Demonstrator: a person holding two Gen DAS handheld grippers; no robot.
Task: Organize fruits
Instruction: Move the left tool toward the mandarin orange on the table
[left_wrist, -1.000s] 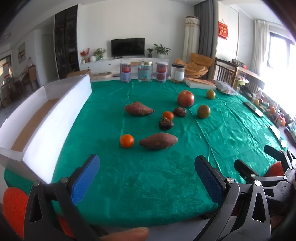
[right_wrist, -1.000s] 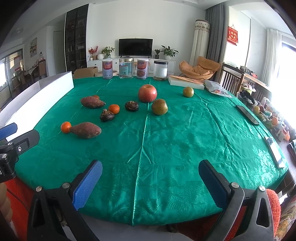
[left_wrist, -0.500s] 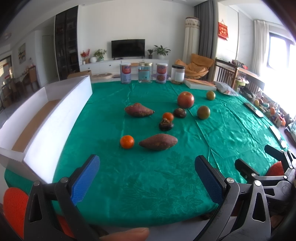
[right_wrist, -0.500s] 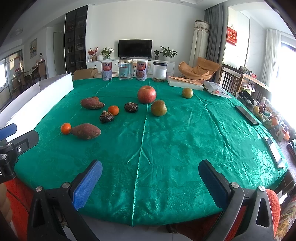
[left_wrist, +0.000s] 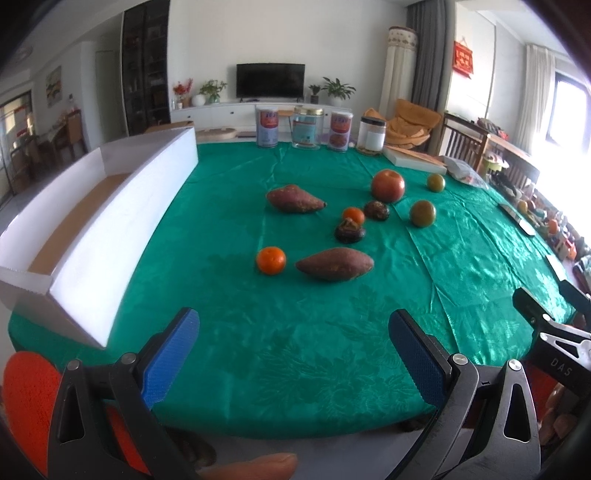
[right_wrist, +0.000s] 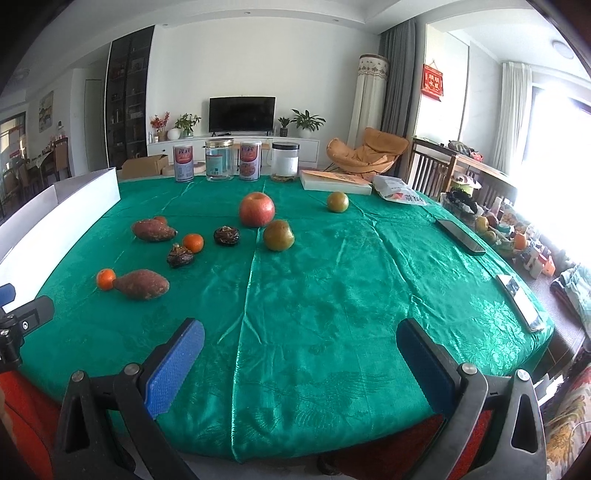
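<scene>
Both grippers spread wide, holding nothing, at the near edge of the green tablecloth (right_wrist: 332, 295).
Ahead of the left gripper (left_wrist: 293, 352): tangerine (left_wrist: 271, 260) beside sweet potato (left_wrist: 334, 264); white box (left_wrist: 122, 206) further left. Ahead of the right gripper (right_wrist: 301, 363): apple (right_wrist: 256, 209), well apart.

In the left wrist view the scene is displaced slightly toward 1 o'clock: the near orange (left_wrist: 271, 260) and the sweet potato (left_wrist: 334, 264) beside it are now seen higher and further right, the left tool (left_wrist: 291, 321) having been tipped toward 7 o'clock. In the right wrist view the apple (right_wrist: 256, 208) and television (right_wrist: 242, 114) are carried toward 8 o'clock, the right tool (right_wrist: 300, 326) having been swung toward 2 o'clock.
</scene>
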